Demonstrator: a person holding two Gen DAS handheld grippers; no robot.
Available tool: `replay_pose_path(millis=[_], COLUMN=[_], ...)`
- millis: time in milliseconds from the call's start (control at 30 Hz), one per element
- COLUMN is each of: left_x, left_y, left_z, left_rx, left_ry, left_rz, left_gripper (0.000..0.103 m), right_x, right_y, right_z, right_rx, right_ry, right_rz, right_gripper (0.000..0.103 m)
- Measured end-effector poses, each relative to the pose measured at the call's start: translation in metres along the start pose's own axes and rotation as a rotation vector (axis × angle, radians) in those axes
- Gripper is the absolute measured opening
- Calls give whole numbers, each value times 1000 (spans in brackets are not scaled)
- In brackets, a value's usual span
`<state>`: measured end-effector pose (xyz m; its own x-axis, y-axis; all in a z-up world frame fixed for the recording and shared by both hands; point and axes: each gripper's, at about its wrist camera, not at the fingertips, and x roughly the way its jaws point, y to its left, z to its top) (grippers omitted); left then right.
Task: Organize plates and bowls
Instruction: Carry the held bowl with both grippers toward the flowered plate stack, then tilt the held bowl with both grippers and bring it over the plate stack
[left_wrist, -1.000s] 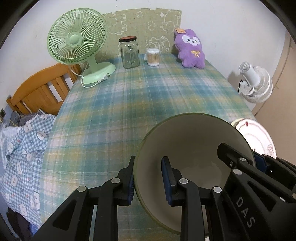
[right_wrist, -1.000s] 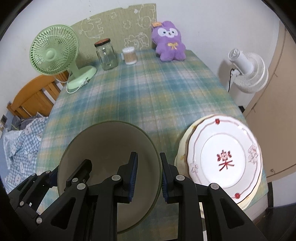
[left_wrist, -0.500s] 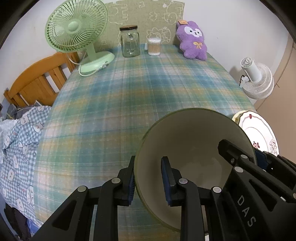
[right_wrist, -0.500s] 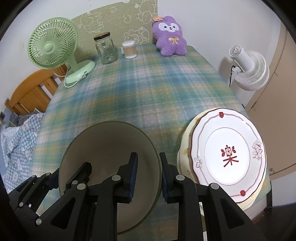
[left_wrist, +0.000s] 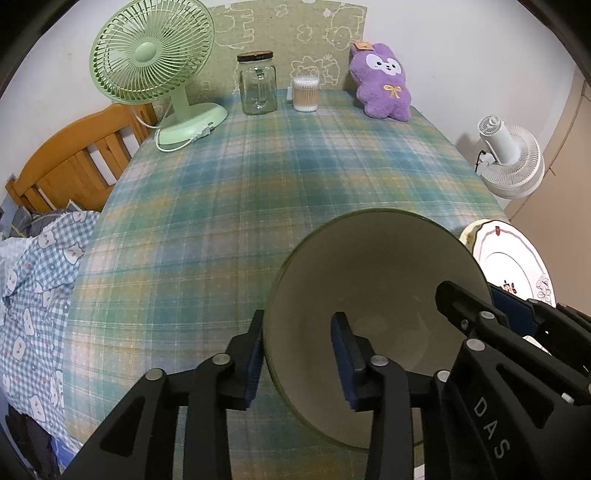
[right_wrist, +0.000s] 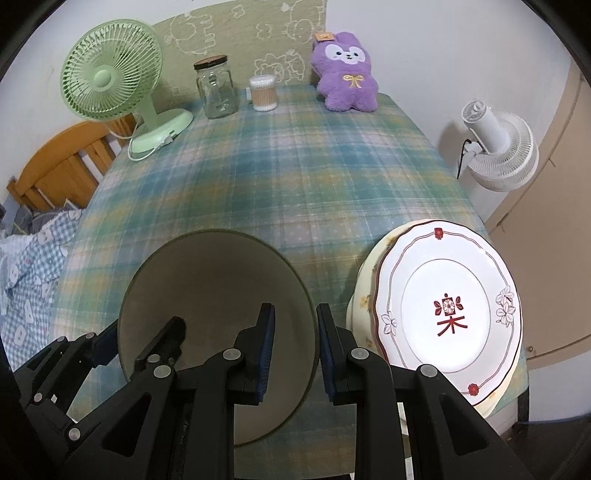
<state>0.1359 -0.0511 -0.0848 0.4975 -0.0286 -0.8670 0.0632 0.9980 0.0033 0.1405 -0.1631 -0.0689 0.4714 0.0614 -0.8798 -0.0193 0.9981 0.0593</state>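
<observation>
Both grippers matte black plastic w/ silver round screws. Left gripper (left_wrist: 299, 354): blue pads. Right gripper (right_wrist: 295, 343): blue ribbed pads, white "DAS" lettering on body.

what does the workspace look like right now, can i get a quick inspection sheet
surface: table under a plaid cloth, mostly bare in the middle
job's things: green-rimmed bowl held at the near edge; stacked plates to its right, top one white with a red motif
clutter: green desk fan, glass jar, cotton swab tub and purple plush along the far edge
grippers: left gripper clamps the bowl's left rim; right gripper clamps its right rim
cables: green fan's cord looped by its base; dark cable at the white fan
surroundings: wooden bed frame, checked bedding, white floor fan
</observation>
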Motion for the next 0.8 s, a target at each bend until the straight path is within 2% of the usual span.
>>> replay_pose_path(millis=[33, 100, 167, 233, 333, 400, 800], left_x=[-1, -4, -10, -14, -15, -14, 15], left_y=[0, 0, 1, 1, 0, -1, 2], left_z=[0, 1, 3, 6, 8, 9, 4], left_rx=[2, 3, 6, 12, 21, 22, -9], left_ry=[0, 2, -12, -22, -22, -24, 32], left_rz=[-7, -15, -27, -26, -32, -43, -38], left_gripper=[45, 53, 56, 65, 75, 77, 78], right_x=[-1, -4, -9, -14, -13, -11, 26], right_y=[-1, -3, -6, -7, -9, -11, -20], right_z=[1, 2, 3, 4, 7, 8, 6], right_rx=[-2, -6, 3, 7, 14, 19, 50], right_ry=[5, 8, -1, -14, -9, -2, 74], right_rz=[8, 28, 38, 35, 39, 45, 121], right_gripper=[27, 38, 54, 58, 59, 59, 59])
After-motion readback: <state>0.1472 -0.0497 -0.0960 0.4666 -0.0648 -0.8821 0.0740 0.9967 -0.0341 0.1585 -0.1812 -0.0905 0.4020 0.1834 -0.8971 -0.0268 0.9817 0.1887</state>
